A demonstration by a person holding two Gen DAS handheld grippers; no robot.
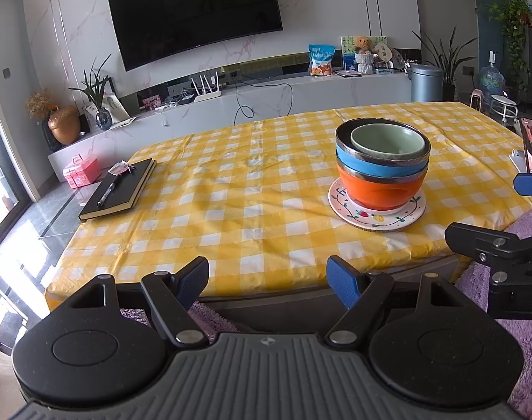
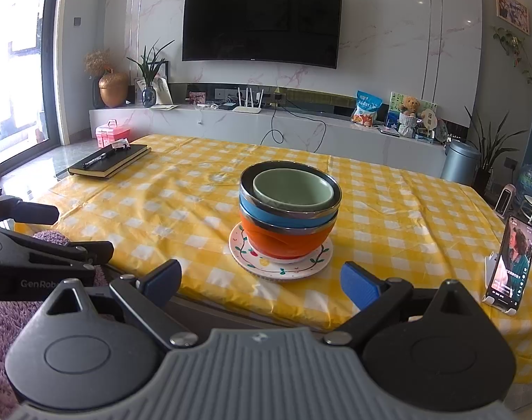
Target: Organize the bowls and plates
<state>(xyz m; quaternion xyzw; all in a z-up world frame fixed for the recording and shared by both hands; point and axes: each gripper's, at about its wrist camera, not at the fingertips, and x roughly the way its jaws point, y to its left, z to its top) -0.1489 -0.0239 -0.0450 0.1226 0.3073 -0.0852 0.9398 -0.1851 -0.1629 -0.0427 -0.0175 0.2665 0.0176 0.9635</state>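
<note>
Left claw [image 1: 267, 281] wide open, empty, hanging off the near table edge, level with the cloth. Right claw [image 2: 260, 285] likewise spread, nothing between the pads, pulled back from the stack and aimed straight at it. Both short of the table [image 2: 406, 210], probably so nothing gets bumped.

Stack near the front edge, right of centre: plate [image 2: 262, 266] flat on the yellow check cloth, orange bowl [image 2: 283, 241] seated on it, blue bowl [image 2: 266, 212] nested inside that, green bowl [image 2: 290, 190] smallest and innermost. Largest at the bottom, smallest on top, so each rim cradles the next and the pile sits low. Slightly off centre on the plate, toward the far side; green bowl shifted a little left within the blue one, not tipped as far as can be told.

Elsewhere, well apart from the stack: book [image 1: 120, 187] with a pen at the left corner, phone [image 2: 509, 262] propped on a stand at the right.

Judging by this layout, nesting looks finished; perhaps only a small centring nudge left, if anything.
</note>
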